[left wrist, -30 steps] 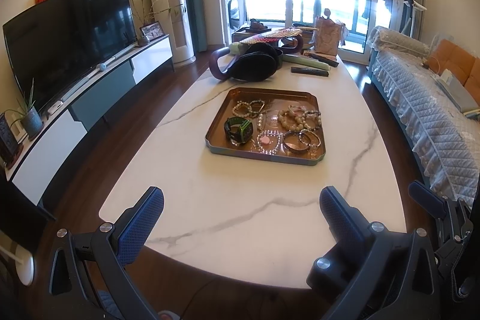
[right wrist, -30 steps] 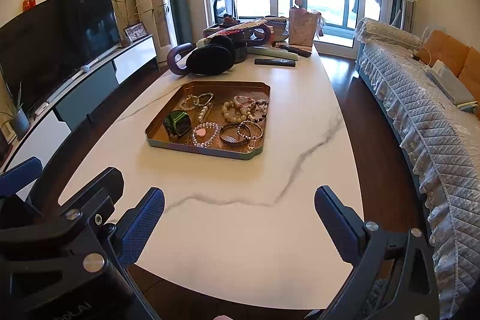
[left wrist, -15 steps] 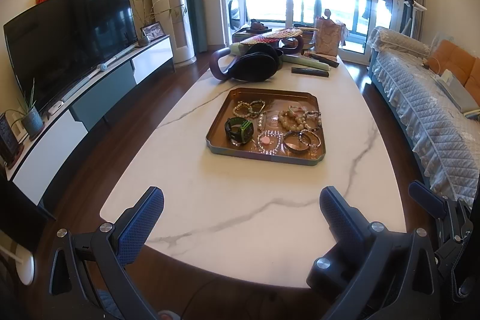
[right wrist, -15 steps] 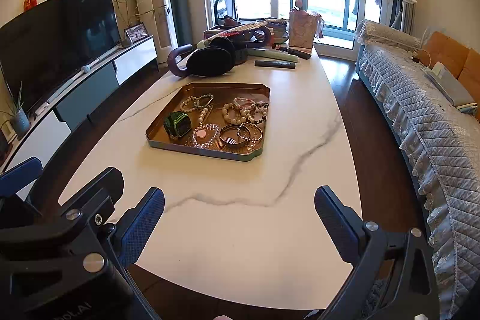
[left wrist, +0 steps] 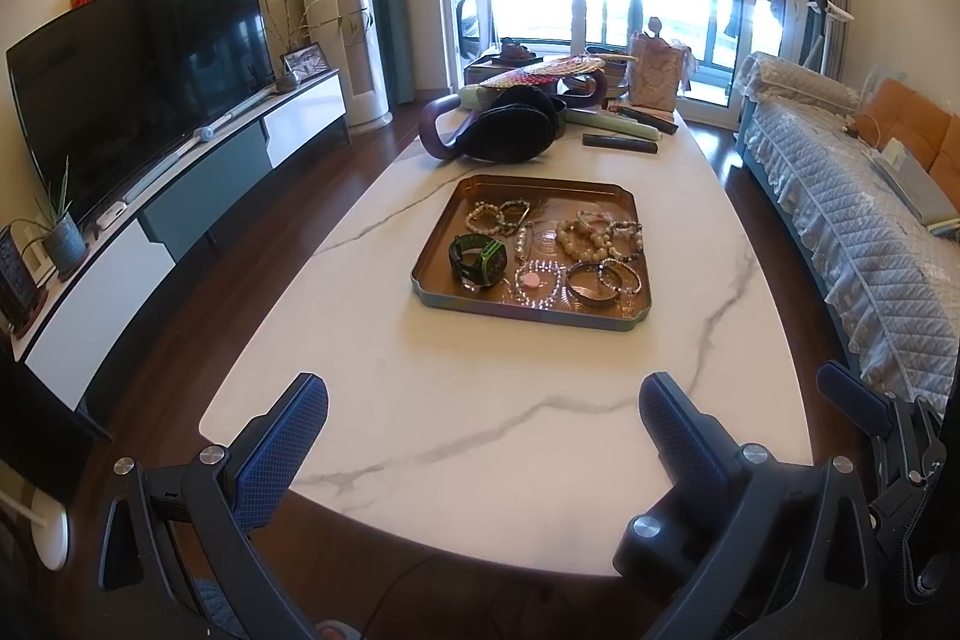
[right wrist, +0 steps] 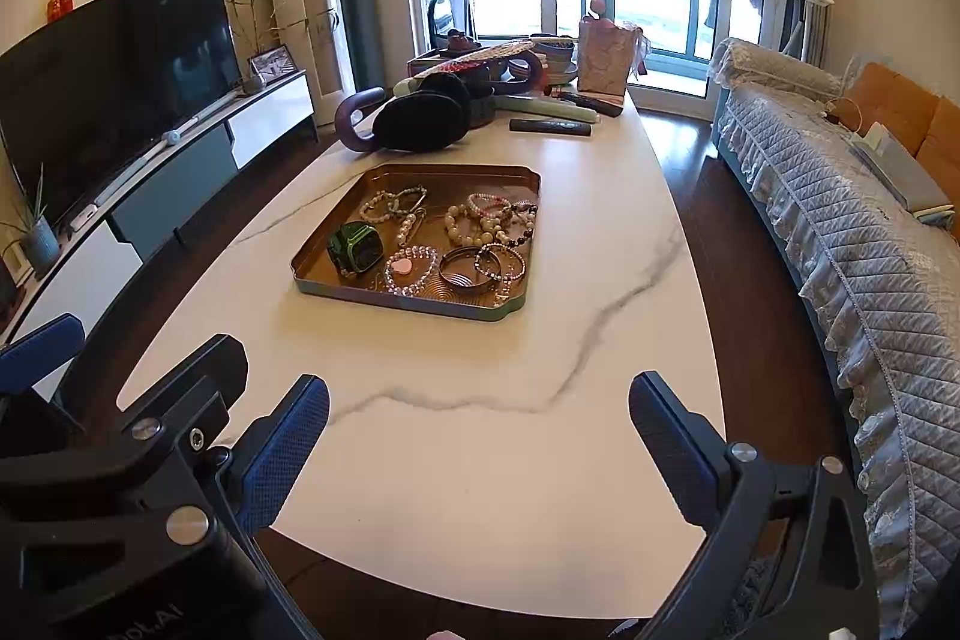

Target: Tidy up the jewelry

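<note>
A copper tray (left wrist: 438,244) (right wrist: 324,244) sits mid-table and holds several pieces of jewelry: a green and black watch (left wrist: 479,261) (right wrist: 355,248), a bead bracelet with a pink heart (left wrist: 536,281) (right wrist: 409,268), a metal bangle (left wrist: 594,283) (right wrist: 463,271), cream bead bracelets (left wrist: 581,239) (right wrist: 474,223). My left gripper (left wrist: 483,436) is open and empty over the table's near end. My right gripper (right wrist: 480,436) is open and empty beside it, also well short of the tray.
The white marble table (left wrist: 480,400) carries a black bag with a purple handle (left wrist: 501,133), a remote (left wrist: 620,142), a fan and a gift bag at the far end. A TV cabinet (left wrist: 180,196) stands left, a covered sofa (left wrist: 852,208) right.
Both views have barely shifted; the grippers stay open and nothing on the tray has moved.
</note>
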A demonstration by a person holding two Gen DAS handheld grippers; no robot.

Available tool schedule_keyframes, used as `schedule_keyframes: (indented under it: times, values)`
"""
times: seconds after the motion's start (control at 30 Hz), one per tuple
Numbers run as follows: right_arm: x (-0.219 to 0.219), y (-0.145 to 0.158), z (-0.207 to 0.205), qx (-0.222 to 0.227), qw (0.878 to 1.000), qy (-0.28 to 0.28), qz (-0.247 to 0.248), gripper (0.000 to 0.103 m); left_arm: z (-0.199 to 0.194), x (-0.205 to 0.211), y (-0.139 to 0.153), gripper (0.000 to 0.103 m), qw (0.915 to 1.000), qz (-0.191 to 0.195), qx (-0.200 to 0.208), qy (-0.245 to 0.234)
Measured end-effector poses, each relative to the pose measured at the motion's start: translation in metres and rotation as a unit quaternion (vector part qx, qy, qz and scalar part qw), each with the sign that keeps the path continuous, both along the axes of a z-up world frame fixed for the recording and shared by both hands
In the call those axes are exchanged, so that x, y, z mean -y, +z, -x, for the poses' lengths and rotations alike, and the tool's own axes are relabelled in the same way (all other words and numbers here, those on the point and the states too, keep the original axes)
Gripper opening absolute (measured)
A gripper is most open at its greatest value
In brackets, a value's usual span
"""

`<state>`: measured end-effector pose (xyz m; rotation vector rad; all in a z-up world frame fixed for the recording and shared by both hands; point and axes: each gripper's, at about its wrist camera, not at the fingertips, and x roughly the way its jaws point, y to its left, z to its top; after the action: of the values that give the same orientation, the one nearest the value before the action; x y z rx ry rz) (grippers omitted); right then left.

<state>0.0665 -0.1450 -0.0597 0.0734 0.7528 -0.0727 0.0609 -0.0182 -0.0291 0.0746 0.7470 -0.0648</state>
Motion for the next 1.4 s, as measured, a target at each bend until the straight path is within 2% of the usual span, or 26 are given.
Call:
schedule_keyframes:
  times: [1.4]
  values:
    - [-0.0001, -0.0029, 0.0010, -0.004, 1.000, 0.001, -0.003, 0.101, 0.0007, 0.0005, -0.0021, 0.103, 1.0000, -0.002, -0.005, 0.001]
